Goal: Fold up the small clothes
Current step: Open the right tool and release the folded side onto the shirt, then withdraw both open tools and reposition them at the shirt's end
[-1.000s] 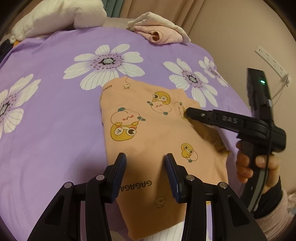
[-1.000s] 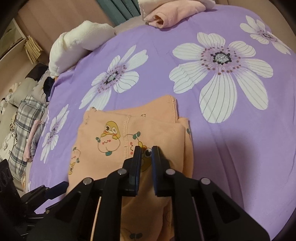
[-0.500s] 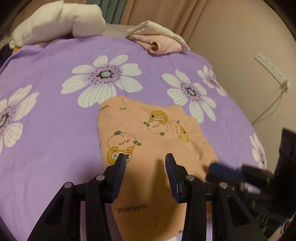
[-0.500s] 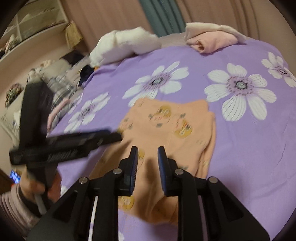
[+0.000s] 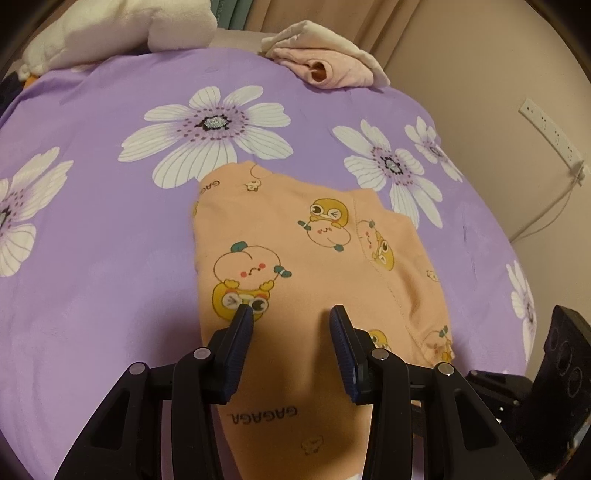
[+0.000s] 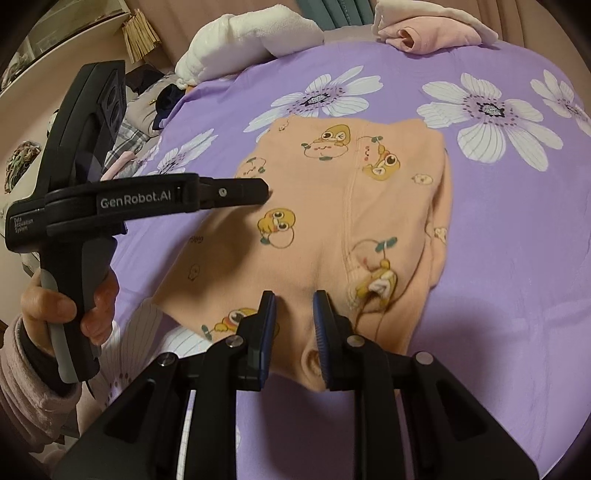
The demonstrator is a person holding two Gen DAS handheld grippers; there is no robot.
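Left wrist view. Your left gripper [image 5: 291, 314] hovers over the near half of the orange garment [image 5: 314, 266], its jaws spread wide with nothing between them. The garment lies flat on the purple flowered bedspread [image 5: 92, 258], cartoon prints up, "GAGAGA" lettering at its near end. Beyond the garment, at the bedspread's far edge, sit a folded pink garment [image 5: 328, 66] and a white plush bundle [image 5: 122, 29]. A wall power strip [image 5: 550, 133] shows to the garment's right.

Right wrist view. Your right gripper [image 6: 294, 306] stands at the orange garment's [image 6: 351, 206] near edge, its jaws a little apart and gripping nothing. Your left gripper [image 6: 264, 190], held in your left hand [image 6: 66, 306], reaches in side-on over the garment's left part. The pink garment [image 6: 428, 33] and white bundle [image 6: 251, 37] lie beyond the orange garment on the bedspread [image 6: 517, 258].
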